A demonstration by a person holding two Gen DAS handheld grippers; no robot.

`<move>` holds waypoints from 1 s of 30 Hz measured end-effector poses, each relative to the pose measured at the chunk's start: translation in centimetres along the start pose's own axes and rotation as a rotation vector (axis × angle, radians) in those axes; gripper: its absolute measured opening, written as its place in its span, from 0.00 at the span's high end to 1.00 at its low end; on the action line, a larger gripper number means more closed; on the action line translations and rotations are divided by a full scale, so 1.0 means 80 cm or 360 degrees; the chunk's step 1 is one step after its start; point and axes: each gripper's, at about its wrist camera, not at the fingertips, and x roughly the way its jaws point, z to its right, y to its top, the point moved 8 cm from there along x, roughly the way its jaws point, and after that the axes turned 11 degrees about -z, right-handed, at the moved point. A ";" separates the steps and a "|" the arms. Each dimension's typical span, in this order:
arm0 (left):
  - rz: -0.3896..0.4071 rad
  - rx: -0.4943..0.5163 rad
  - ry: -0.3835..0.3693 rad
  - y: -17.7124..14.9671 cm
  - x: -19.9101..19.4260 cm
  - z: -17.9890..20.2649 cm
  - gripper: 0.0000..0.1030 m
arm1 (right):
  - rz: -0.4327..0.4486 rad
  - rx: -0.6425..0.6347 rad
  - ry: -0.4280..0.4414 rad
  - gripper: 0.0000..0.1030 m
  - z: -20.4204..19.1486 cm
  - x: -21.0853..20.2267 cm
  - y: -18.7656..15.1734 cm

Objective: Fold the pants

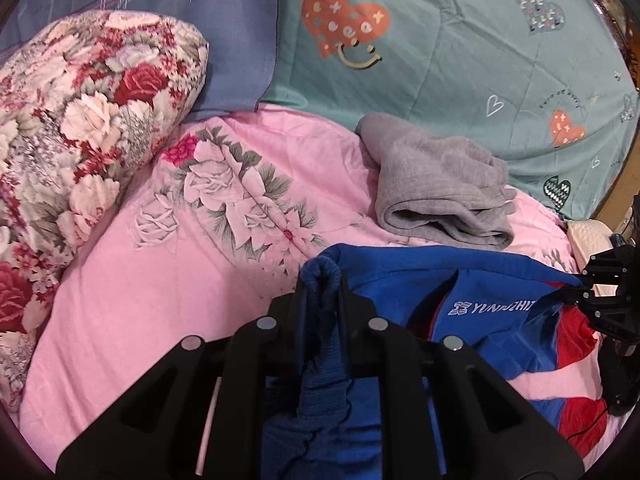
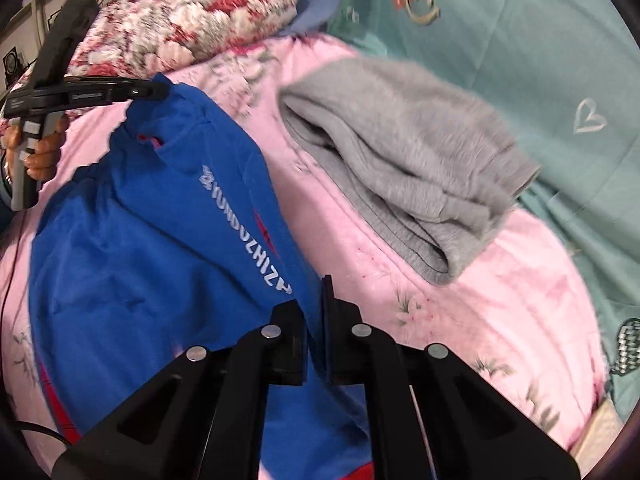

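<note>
The left gripper [image 1: 320,280] is clamping the dark ribbed waistband of the blue pants [image 1: 492,320], and the right gripper [image 2: 316,308] is pinching another edge, seemingly the same waistband. The pants are hanging stretched between them over the pink floral bedsheet [image 1: 160,280]. Beyond, a folded grey garment [image 1: 436,184] is lying near the teal heart-print quilt [image 1: 460,60].

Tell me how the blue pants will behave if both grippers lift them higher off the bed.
The blue pants look thin and creased, so they would probably sag between the left gripper and right gripper. The bunched waistband suggests a secure pinch. The free red-trimmed part lying on the pink sheet would likely trail.
</note>
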 end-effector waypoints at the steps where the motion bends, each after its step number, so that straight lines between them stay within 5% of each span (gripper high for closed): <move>1: 0.0024 0.0019 -0.0001 -0.005 -0.012 0.000 0.87 | 0.0030 -0.0019 -0.0026 0.95 -0.012 -0.015 -0.004; 8: 0.0105 0.0109 -0.0014 -0.079 -0.082 -0.013 0.86 | 0.0185 -0.0149 -0.0137 0.95 -0.099 -0.081 -0.037; 13: 0.0059 0.0082 -0.0020 -0.145 -0.099 -0.038 0.82 | 0.0246 -0.0202 -0.0003 0.95 -0.165 -0.096 -0.077; 16: -0.0015 0.0041 0.0004 -0.177 -0.096 -0.055 0.68 | 0.0220 -0.0263 0.0095 0.95 -0.213 -0.080 -0.105; 19: -0.0071 -0.0055 -0.0097 -0.197 -0.100 -0.067 0.63 | 0.0122 -0.0286 0.0146 0.95 -0.239 -0.053 -0.127; 23: -0.0114 -0.0162 -0.0360 -0.201 -0.108 -0.056 0.33 | 0.0056 -0.0267 0.0198 0.95 -0.251 -0.033 -0.142; 27: -0.0226 -0.0237 -0.0534 -0.197 -0.089 -0.034 0.30 | 0.0063 -0.0254 0.0205 0.95 -0.252 -0.036 -0.141; 30: -0.0252 -0.0303 -0.0520 -0.196 -0.073 -0.033 0.33 | 0.0049 -0.0251 0.0202 0.95 -0.255 -0.032 -0.141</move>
